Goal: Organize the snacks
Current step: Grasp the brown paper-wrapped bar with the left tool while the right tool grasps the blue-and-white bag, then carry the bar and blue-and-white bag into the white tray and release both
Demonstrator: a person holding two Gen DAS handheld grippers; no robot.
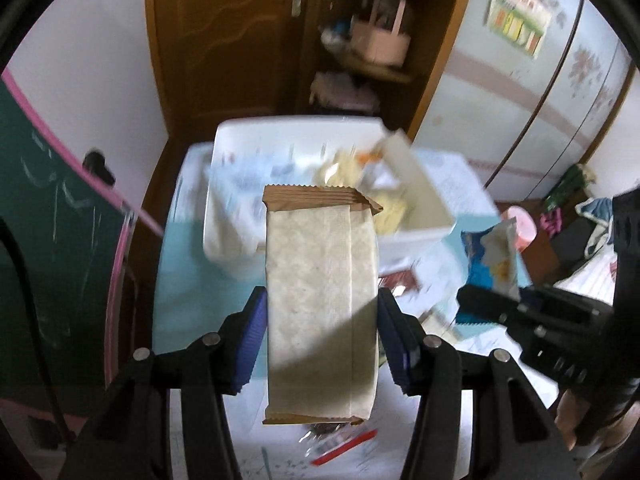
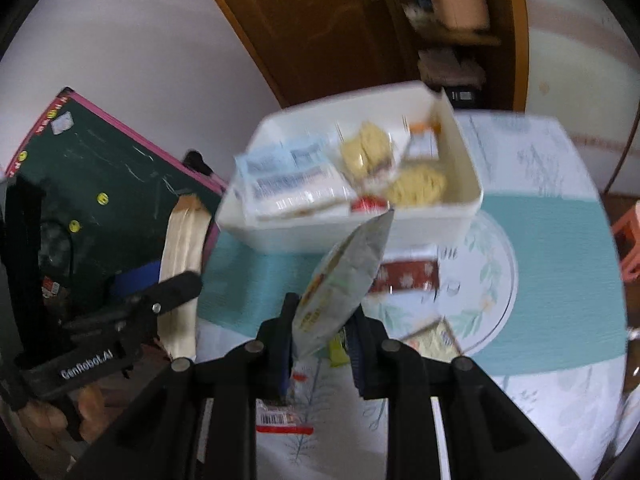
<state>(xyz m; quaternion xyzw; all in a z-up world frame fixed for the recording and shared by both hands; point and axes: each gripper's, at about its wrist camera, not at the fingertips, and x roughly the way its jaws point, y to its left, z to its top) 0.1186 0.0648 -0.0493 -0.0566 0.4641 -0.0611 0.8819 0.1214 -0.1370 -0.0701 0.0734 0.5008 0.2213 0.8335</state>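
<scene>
In the left wrist view my left gripper (image 1: 322, 312) is shut on a long cream snack packet (image 1: 320, 264) with brown crimped ends, its blue pads pressing both long sides. It hangs in the air short of a white bin (image 1: 424, 208) that holds several snacks. In the right wrist view my right gripper (image 2: 323, 310) is shut on the lower end of a silver snack bag (image 2: 348, 268) with yellow print, raised in front of the same bin (image 2: 460, 160). The cream packet (image 2: 182, 240) shows at the left of that view, and the silver bag (image 1: 496, 256) at the right of the left one.
The table cloth (image 2: 540, 280) is teal with a flower ring. On it lie a brown packet (image 2: 404, 276), a red-edged wrapper (image 2: 280, 420) and another packet (image 2: 432, 336). A green chalkboard (image 2: 100, 184) leans at the left. Wooden shelves (image 1: 380, 68) stand behind the table.
</scene>
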